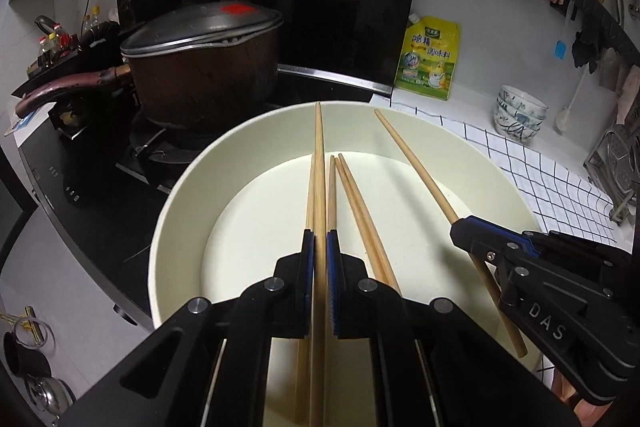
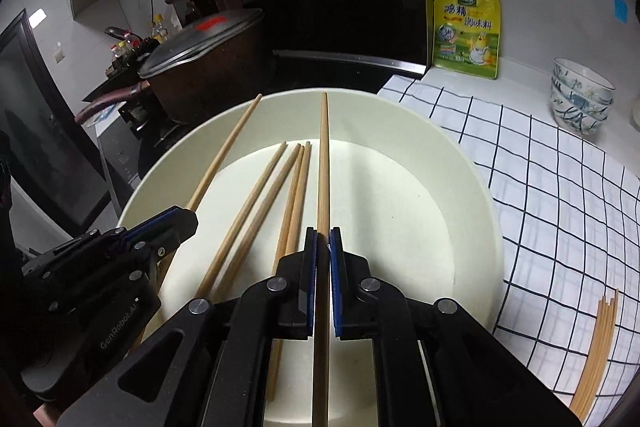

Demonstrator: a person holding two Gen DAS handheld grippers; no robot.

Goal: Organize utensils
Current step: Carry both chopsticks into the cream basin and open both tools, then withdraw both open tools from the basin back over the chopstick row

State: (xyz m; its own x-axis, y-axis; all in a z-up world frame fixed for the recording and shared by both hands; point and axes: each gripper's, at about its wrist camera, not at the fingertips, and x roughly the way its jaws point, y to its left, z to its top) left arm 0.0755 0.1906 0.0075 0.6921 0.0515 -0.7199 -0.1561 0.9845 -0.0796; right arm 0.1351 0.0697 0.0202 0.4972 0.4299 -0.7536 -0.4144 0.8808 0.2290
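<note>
left tool clenched on chopstick | right tool clenched on chopstick | both sticks point to frame top over basin | bundle lower right on surface, right tool nearer

The left gripper is matte black, with two flat fingers lined on their inner faces with blue ribbed pads. Behind the fingers, angular black link arms spread outward, each pinned with round silver pivot screws, and triangular cut-outs open the outer arms nearest the camera. The right gripper has the same build: black fingers, blue pads, silver pivots, hollowed link arms. Seen from the side, its black body carries pale raised letters reading "DAS" behind the fingers. The left gripper's body, seen likewise, bears white lettering reading "GenRobot.AI" and several small dark screws.
</note>
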